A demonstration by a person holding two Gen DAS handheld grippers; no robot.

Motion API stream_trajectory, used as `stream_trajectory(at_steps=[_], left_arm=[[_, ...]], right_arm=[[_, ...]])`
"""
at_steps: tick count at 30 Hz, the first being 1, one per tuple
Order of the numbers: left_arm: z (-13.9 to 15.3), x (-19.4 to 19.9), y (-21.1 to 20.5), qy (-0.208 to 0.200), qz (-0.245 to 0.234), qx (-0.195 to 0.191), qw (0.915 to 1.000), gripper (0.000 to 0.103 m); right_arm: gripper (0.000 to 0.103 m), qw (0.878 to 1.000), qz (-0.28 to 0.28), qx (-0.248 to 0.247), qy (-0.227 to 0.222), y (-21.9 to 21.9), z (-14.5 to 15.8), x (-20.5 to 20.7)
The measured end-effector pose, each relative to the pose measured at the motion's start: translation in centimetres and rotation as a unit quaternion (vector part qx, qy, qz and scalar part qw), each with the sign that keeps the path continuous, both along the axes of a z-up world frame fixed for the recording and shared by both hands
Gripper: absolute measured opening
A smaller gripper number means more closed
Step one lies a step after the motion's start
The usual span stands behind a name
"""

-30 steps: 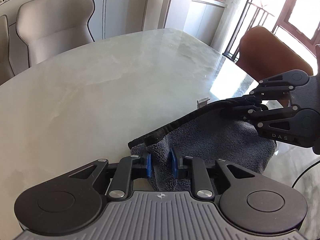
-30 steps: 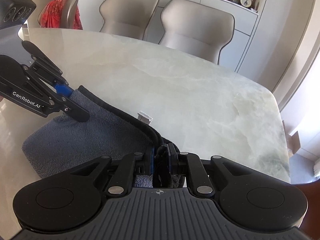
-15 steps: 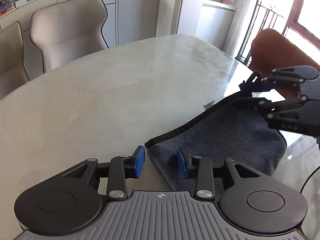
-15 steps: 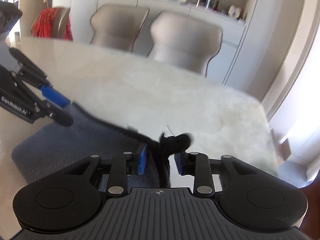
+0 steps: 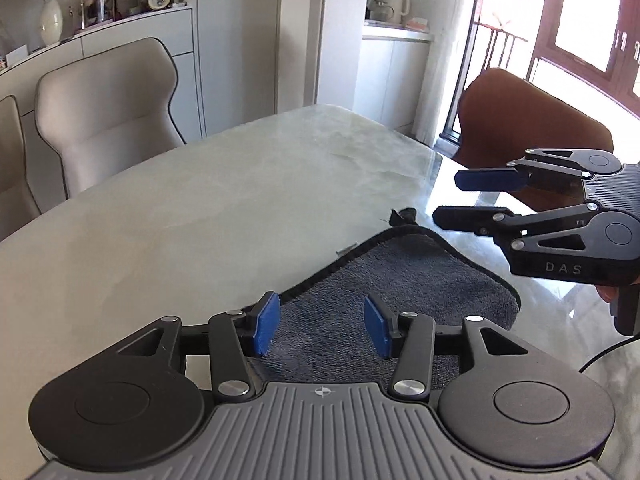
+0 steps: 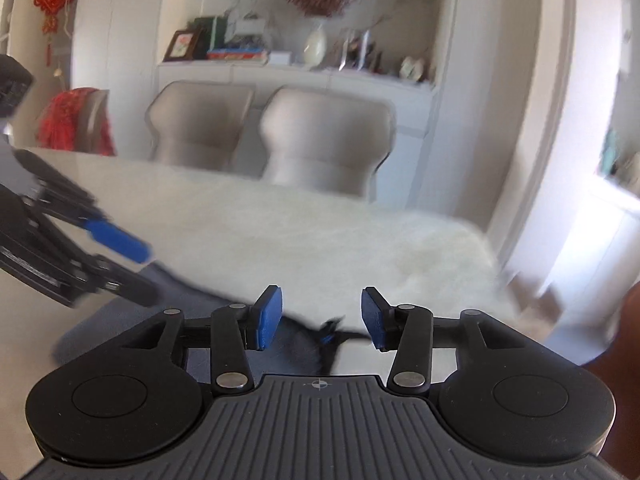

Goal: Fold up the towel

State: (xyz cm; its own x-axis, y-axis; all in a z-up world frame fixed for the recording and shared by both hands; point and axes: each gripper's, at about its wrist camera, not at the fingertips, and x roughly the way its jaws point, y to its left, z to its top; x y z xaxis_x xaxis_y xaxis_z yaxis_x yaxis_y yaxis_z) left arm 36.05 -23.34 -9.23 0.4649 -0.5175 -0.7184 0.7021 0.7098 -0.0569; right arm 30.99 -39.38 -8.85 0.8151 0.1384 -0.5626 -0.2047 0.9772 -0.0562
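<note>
**Letting go cleanly after the fold**

The left gripper point(image 5: 320, 328) is standing released above the near edge of the grey towel point(image 5: 400, 288), its blue pads point(image 5: 265, 329) apart with cloth below but nothing pinched; its jaws have just been opening. The right gripper point(image 6: 321, 317) is likewise spread and holding nothing, having just been opening too — the towel's dark corner is lying loose beneath the gap. In the left view that gripper is hovering at three o'clock, clear of the cloth.

In my judgement the step is the release: both tools should be lifting straight off so no pad is dragging the bound edge and undoing the fold.

The towel is lying folded on the marble table point(image 5: 200, 208), its black hem running toward one o'clock, where a small tab point(image 5: 403, 214) is sticking up.

The right view is smearing badly — the towel's shape there is hard to read. The towel's near part is hiding under the gripper bodies, so whether the layers are lining up I cannot tell.
</note>
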Motion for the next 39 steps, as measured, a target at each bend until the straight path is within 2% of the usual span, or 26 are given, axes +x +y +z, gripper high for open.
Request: stream_trajectory(at_steps=[4, 7, 10, 15, 18, 20, 22, 26, 32, 36, 39], left_arm=[[-1.8, 0.7, 0.3, 0.021, 0.017, 0.011, 0.9996, 0.049], [-2.1, 0.8, 0.8, 0.024, 0.017, 0.002, 0.9996, 0.049], [-2.4, 0.5, 1.0, 0.008, 0.010, 0.009, 0.9999, 0.049], [-2.6, -0.4, 1.0, -0.001, 0.020, 0.006, 0.9998, 0.050], [-1.8, -1.1, 1.2, -0.002, 0.038, 0.004, 0.9993, 0.050], [-0.9, -2.5, 1.9, -0.010, 0.050, -0.016, 0.9986, 0.051], [-0.2, -4.1, 2.3, -0.012, 0.061, -0.037, 0.9974, 0.056], [-0.4, -7.0, 2.7, 0.006, 0.065, -0.065, 0.9958, 0.057], [-2.2, -8.6, 3.3, 0.041, 0.078, -0.050, 0.9949, 0.057], [-2.3, -8.5, 3.8, 0.039, 0.077, -0.037, 0.9956, 0.057], [-1.7, -8.8, 4.0, 0.036, 0.087, -0.042, 0.9947, 0.057]], right_arm=[[0.045, 0.998, 0.033, 0.019, 0.045, 0.9, -2.1, 0.7], [0.045, 0.997, 0.024, 0.033, 0.069, 0.6, -3.3, 1.7], [0.046, 0.995, 0.017, 0.046, 0.083, -0.1, -3.9, 2.9], [0.046, 0.996, 0.017, 0.049, 0.076, -0.5, -4.0, 3.7], [0.046, 0.998, 0.011, 0.034, 0.059, 0.2, -2.6, 2.5], [0.049, 0.999, 0.010, 0.039, 0.036, 0.6, -1.2, 0.9], [0.054, 0.998, 0.001, 0.060, 0.029, 0.7, -0.8, -0.8], [0.054, 0.995, -0.007, 0.092, 0.046, 1.2, -1.5, -3.3], [0.054, 0.990, -0.032, 0.101, 0.091, 0.6, -3.5, -3.7], [0.054, 0.988, -0.042, 0.125, 0.082, -0.1, -4.0, -4.0], [0.055, 0.988, -0.053, 0.120, 0.075, 0.0, -3.1, -4.5]])
